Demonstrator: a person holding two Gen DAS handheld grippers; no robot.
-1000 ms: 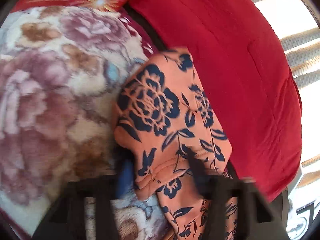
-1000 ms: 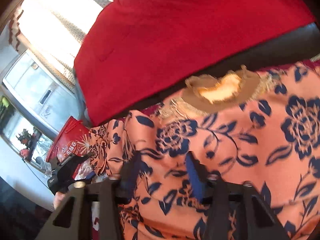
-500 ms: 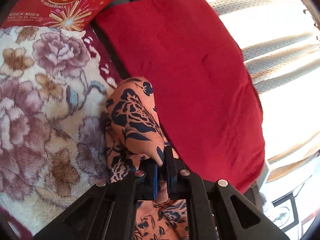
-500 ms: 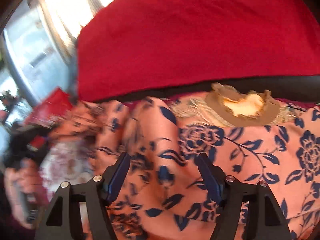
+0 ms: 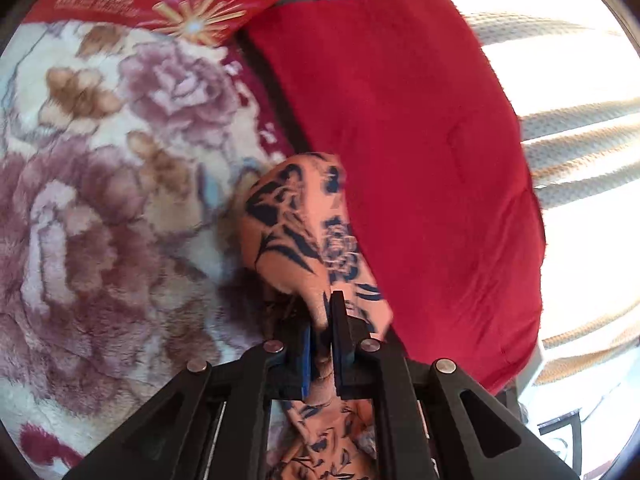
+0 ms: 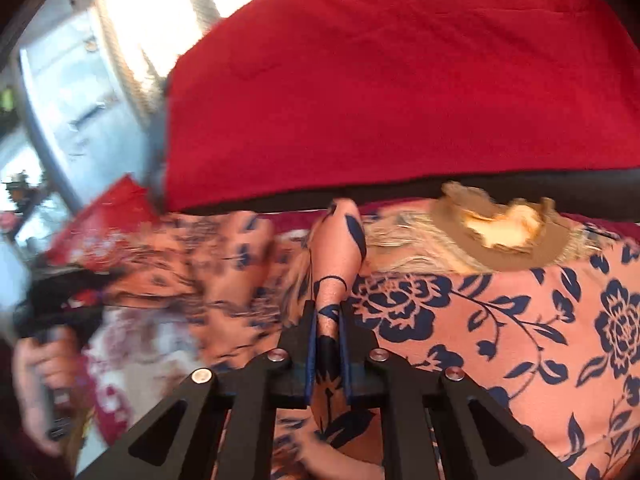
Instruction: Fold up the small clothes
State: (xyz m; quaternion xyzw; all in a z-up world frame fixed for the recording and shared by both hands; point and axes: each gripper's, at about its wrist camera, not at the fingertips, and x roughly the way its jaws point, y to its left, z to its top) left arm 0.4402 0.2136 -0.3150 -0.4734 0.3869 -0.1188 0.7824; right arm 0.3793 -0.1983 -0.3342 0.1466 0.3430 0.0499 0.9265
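Orange garment (image 6: 500, 320) with navy flowers lies spread on the floral blanket (image 5: 100, 200), against a red cushion (image 6: 400, 80). Right gripper (image 6: 328, 320): jaws have just been closing, now pinched tight on a raised fold of the garment. Left gripper (image 5: 324, 320): jaws nearly closed, clamped on another bunched fold lifted off the blanket. Red snack box (image 5: 160, 0) beyond the blanket. Left hand (image 6: 36, 372) blurred at frame edge, probably on the gripper handle.

Orange garment (image 6: 500, 320) with dark blue flower print, spread flat on the right, bunched and blurred toward the left, one narrow fold pinched upright.
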